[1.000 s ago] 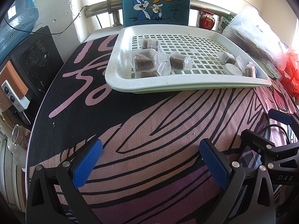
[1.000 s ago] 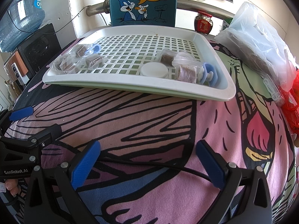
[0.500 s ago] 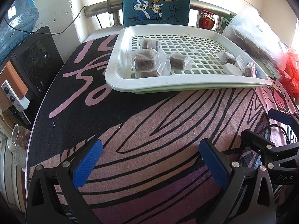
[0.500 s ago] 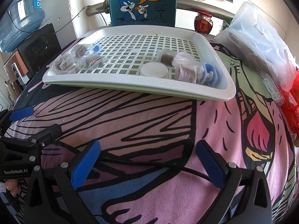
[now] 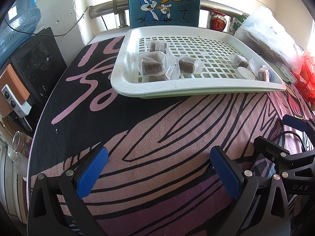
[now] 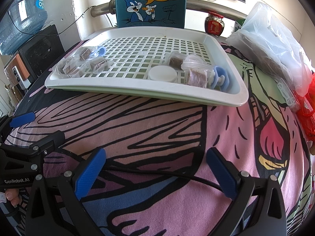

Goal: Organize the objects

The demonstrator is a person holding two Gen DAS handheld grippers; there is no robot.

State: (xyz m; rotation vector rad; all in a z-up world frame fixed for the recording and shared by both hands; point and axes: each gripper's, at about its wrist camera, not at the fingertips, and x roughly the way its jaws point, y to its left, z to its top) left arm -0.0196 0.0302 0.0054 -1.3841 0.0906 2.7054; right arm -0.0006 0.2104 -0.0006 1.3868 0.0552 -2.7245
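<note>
we hold our left claw [image 5: 158, 170] and right claw [image 6: 154, 170] low over the patterned tabletop [image 5: 157, 133], both spread wide with nothing between the blue pads; ahead sits the white slotted tray [image 6: 137, 87], wrapped brown cakes [image 5: 152, 65] clustered at its left end, a white lid [image 6: 162, 74] and blue clip [image 6: 220, 76] at its right

the tray [image 6: 137, 92] sat on the cloth [image 6: 157, 129], before the poster [image 6: 150, 4]; wrapped cakes [image 6: 78, 64] lay in its left end, a lid [image 6: 162, 73] right.
</note>
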